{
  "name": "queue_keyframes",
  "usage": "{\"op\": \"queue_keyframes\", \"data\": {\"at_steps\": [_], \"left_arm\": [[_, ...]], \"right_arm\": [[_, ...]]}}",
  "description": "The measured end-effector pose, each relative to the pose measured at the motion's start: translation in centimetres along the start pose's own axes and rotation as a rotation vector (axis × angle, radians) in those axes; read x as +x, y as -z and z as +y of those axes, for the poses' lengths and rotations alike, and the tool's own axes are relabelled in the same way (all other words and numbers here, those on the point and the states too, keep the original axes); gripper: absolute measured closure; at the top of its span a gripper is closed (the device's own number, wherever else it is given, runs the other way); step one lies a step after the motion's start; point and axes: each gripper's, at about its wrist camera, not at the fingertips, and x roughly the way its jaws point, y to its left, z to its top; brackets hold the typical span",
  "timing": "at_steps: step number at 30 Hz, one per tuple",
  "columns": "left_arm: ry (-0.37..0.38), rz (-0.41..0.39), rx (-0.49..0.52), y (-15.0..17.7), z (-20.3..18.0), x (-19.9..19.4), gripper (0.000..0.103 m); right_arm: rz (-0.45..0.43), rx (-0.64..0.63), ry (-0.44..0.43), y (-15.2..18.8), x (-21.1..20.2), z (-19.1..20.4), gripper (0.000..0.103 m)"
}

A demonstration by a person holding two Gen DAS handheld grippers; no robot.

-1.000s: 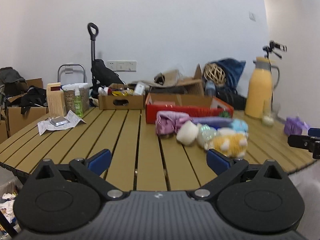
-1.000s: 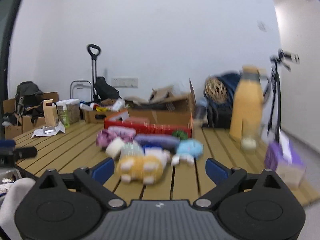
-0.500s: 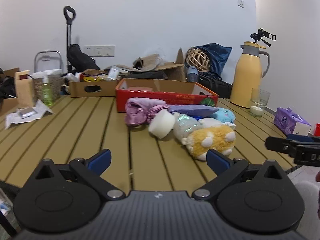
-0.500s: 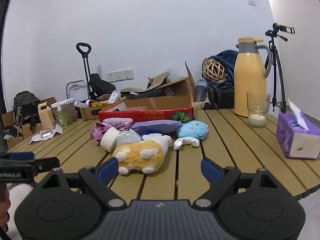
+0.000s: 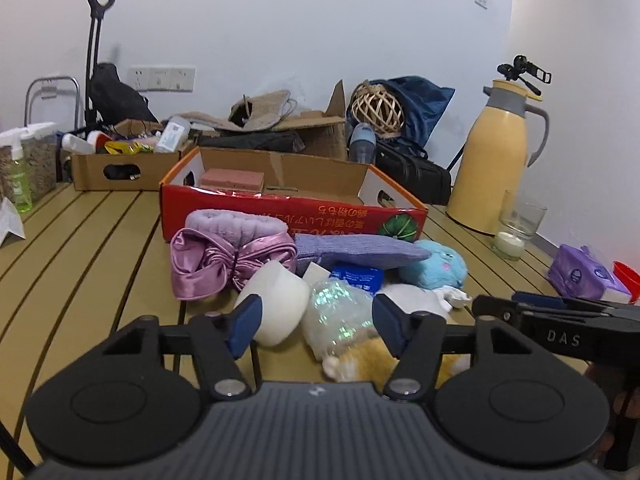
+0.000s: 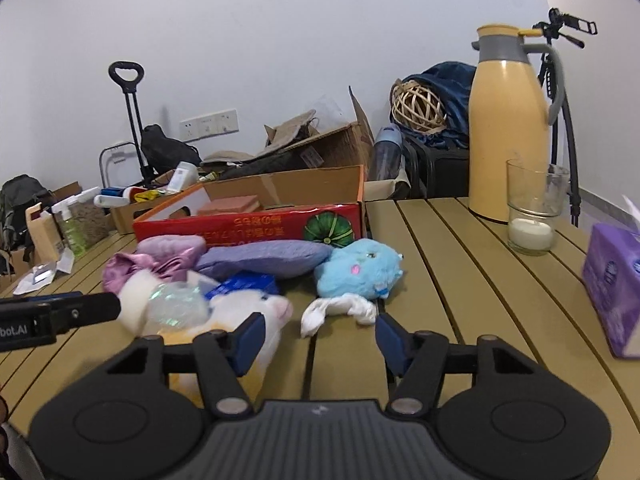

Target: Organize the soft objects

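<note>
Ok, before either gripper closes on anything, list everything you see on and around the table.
red box: 1, behind pile
satin bow: 1, pink, pile's left
lavender pad: 1, mid-pile
blue plush: 1, pile's right
white cloth: 1, before blue plush
iridescent ball: 1, pile's front
yellow plush: 1, nearest
thermos: 1, yellow, back right
candle glass: 1, beside thermos
tissue pack: 1, purple, far right
left gripper: open, closing
right gripper: open, closing

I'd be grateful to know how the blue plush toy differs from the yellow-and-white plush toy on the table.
The blue plush toy is plain light blue and rounder; the yellow-and-white plush toy is two-toned and longer. The blue one lies by the red box; the yellow-and-white one lies nearer the cameras, partly behind the claws. Both are fluffy and rest ungripped on the slatted table.
</note>
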Motion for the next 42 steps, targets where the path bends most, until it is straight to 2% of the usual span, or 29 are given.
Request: {"op": "queue_keyframes", "data": {"at_steps": [3, 4, 8, 10, 12, 13, 14, 16, 18, 21, 22, 24, 26, 28, 30, 32, 34, 36, 38, 40, 42], "left_arm": [[-0.042, -0.007, 0.001, -0.6, 0.6, 1.2, 0.040], [-0.044, -0.007, -0.007, -0.7, 0.9, 1.4, 0.039], [-0.043, 0.032, -0.044, -0.3, 1.9, 1.8, 0.037], [-0.012, 0.064, -0.085, 0.3, 2.3, 1.7, 0.038], [0.054, 0.079, -0.132, 0.9, 2.9, 1.9, 0.039], [0.091, 0.092, -0.165, 1.1, 3.3, 2.3, 0.043], [0.117, 0.115, -0.199, 1.2, 3.6, 2.8, 0.053], [0.173, 0.157, -0.274, 1.4, 4.5, 4.2, 0.065], [0.227, 0.181, -0.333, 1.4, 5.1, 5.2, 0.068], [0.303, 0.190, -0.400, 1.3, 5.9, 6.0, 0.065], [0.314, 0.193, -0.412, 1.2, 5.9, 6.3, 0.062], [0.319, 0.195, -0.420, 0.9, 5.5, 6.8, 0.062], [0.318, 0.190, -0.425, 0.8, 4.8, 7.2, 0.065], [0.318, 0.189, -0.425, 0.7, 4.3, 7.5, 0.076], [0.311, 0.189, -0.426, 0.7, 4.0, 7.4, 0.083], [0.296, 0.172, -0.419, 0.6, 3.7, 7.0, 0.088], [0.286, 0.151, -0.396, 0.4, 3.4, 6.4, 0.092], [0.285, 0.128, -0.370, 0.1, 3.1, 5.7, 0.093], [0.264, 0.099, -0.343, -0.3, 2.6, 5.0, 0.093], [0.263, 0.058, -0.314, -0.8, 2.3, 4.0, 0.093], [0.266, 0.025, -0.294, -1.3, 2.1, 3.1, 0.093]], "right_arm": [[0.007, -0.011, -0.003, -0.9, 2.1, -0.1, 0.044], [0.011, -0.008, -0.007, -1.3, 2.5, -0.1, 0.049], [0.014, 0.007, -0.121, -2.4, 3.4, 0.7, 0.054], [0.031, -0.020, -0.178, -2.7, 3.9, 1.8, 0.059], [0.041, -0.042, -0.230, -2.8, 4.3, 3.1, 0.060], [0.048, -0.052, -0.261, -2.7, 4.6, 3.8, 0.060], [0.059, -0.055, -0.286, -2.6, 5.0, 4.3, 0.061], [0.094, -0.064, -0.306, -2.3, 6.0, 5.2, 0.068], [0.107, -0.081, -0.305, -2.3, 6.9, 5.8, 0.071], [0.118, -0.078, -0.296, -2.7, 7.1, 6.0, 0.074], [0.121, -0.077, -0.294, -2.7, 7.1, 5.9, 0.076], [0.123, -0.077, -0.285, -2.6, 6.9, 5.7, 0.082], [0.121, -0.073, -0.263, -2.4, 6.4, 5.2, 0.084], [0.102, -0.054, -0.240, -2.5, 5.4, 4.6, 0.082], [0.074, -0.033, -0.214, -2.6, 4.3, 3.5, 0.082], [0.048, -0.016, -0.151, -2.7, 3.6, 2.0, 0.081], [0.058, 0.000, -0.086, -2.7, 3.8, 0.4, 0.078], [0.067, -0.011, -0.027, -2.3, 4.3, -0.6, 0.074], [0.077, -0.019, -0.008, -1.9, 5.0, -1.3, 0.070], [0.081, -0.020, 0.000, -1.7, 5.7, -1.5, 0.058], [0.079, -0.038, 0.015, -1.8, 6.4, -1.5, 0.056]]}}
